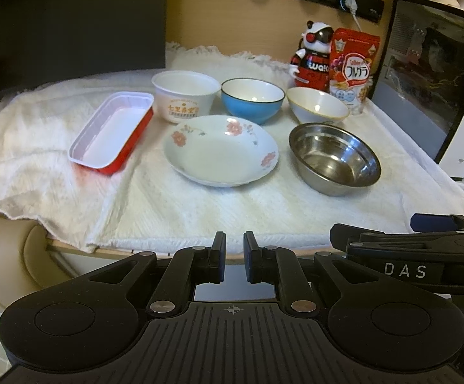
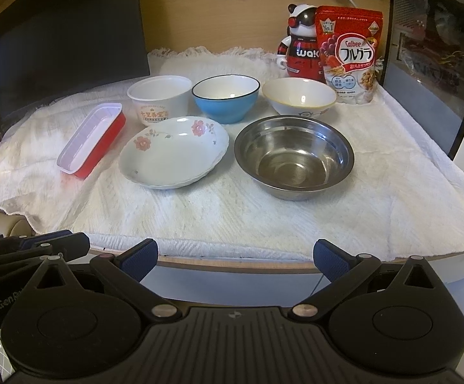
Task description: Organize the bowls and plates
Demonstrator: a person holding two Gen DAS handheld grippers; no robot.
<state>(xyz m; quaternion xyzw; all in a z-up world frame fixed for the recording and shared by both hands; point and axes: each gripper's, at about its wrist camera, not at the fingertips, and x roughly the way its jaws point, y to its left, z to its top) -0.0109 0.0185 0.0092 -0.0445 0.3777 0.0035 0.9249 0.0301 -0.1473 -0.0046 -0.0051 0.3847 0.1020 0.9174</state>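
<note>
Six dishes sit on the white cloth [image 2: 232,211] of the worktop: red tray [image 2: 92,140], paper bowl [image 2: 159,100], blue bowl [image 2: 225,97], cream bowl [image 2: 299,99], flowered plate [image 2: 174,152], steel bowl [image 2: 294,155]. Behind them stand a cereal bag [image 2: 348,54] and a robot figure [image 2: 300,43]. The left tool [image 1: 234,257] is clenched and empty; the right tool [image 2: 235,259] is released.

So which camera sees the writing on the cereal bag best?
The right wrist view: the cereal bag stands large, and its whole front can be read. In the left wrist view the same bag looks smaller and blurrier, tucked beside the toy figure.
</note>
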